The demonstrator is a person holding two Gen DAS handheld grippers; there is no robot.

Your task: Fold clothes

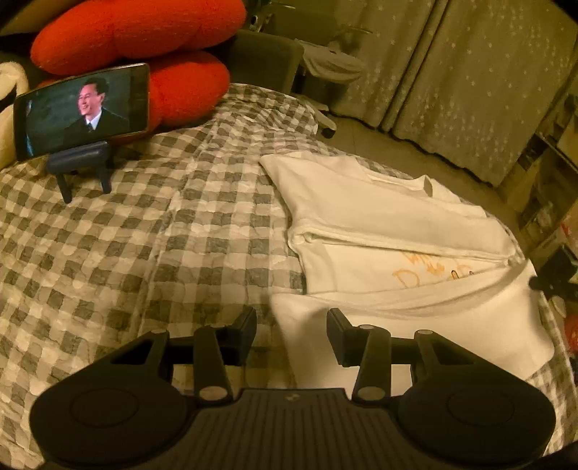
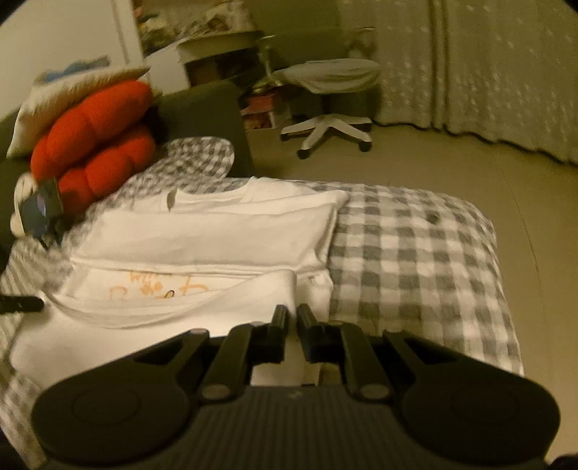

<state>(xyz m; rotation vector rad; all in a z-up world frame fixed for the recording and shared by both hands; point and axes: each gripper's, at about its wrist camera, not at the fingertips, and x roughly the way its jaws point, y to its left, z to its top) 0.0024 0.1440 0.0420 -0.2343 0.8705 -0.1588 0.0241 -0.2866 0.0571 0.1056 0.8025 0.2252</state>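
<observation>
Two claws hover low over a bed: the left claw [image 1: 291, 334] has its fingers spread wide with nothing between them, and the right claw [image 2: 292, 330] has its fingers nearly pressed together, a narrow gap left, with white cloth showing beneath; whether it pinches the cloth I cannot tell. Just ahead of both claws lies a white T-shirt [image 1: 379, 231] with orange lettering, its sides folded in over the middle, flat on the checked bedcover [image 1: 144, 253]. The near hem sits directly under the left claw's right finger. Further ahead and to the left of the left claw, a phone [image 1: 81, 108] stands on a small stand, screen lit. Behind it rests a red cushion [image 1: 144, 32]. Beyond the bed, ahead of the right claw, a white swivel chair [image 2: 327, 105] stands before starred curtains [image 2: 487, 72].
</observation>
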